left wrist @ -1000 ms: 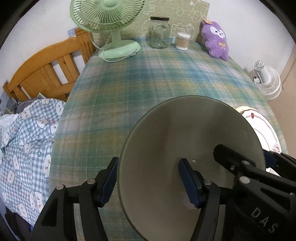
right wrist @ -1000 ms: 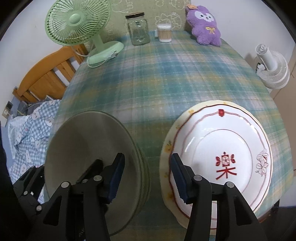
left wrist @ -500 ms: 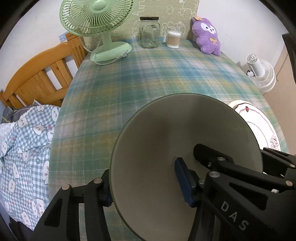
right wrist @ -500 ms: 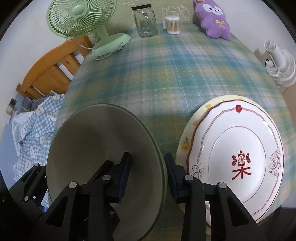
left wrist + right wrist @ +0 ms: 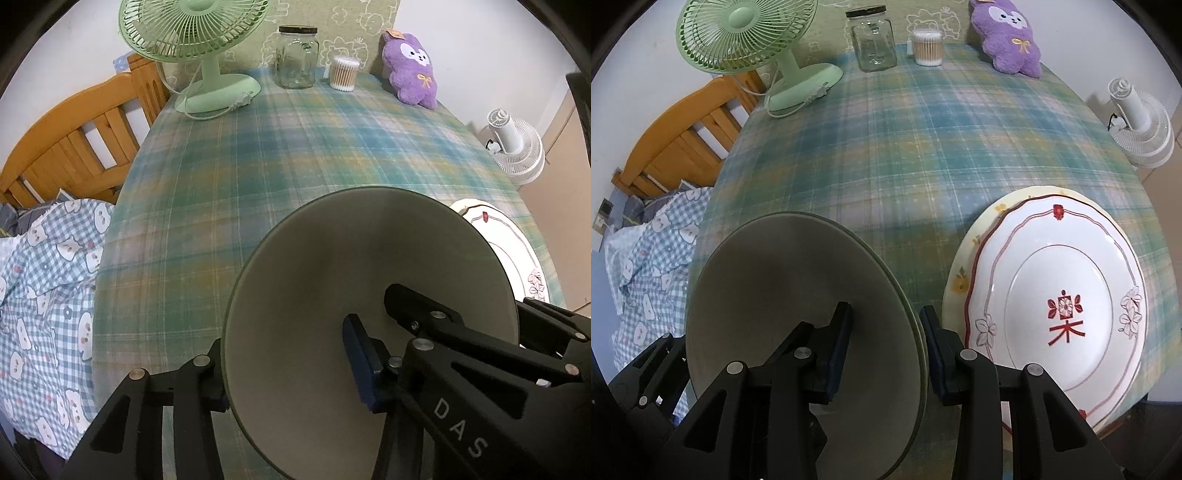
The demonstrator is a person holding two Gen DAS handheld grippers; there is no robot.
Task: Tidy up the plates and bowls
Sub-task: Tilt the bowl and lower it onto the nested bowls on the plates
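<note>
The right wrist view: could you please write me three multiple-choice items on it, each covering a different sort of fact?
1. Where does the white plate with the red character lie?
A. on top of the cream plate
B. in a sink
C. on a shelf

2. What colour is the plush toy at the far edge of the table?
A. orange
B. purple
C. black

3. How does the glass jar stand?
A. on its side
B. upright, lid off
C. upright, lid on

Answers:
1. A, as the cream rim with yellow flowers shows from under its left edge.
2. B, as its body is plainly purple with a white face.
3. C, as the black lid sits on its mouth.
</note>
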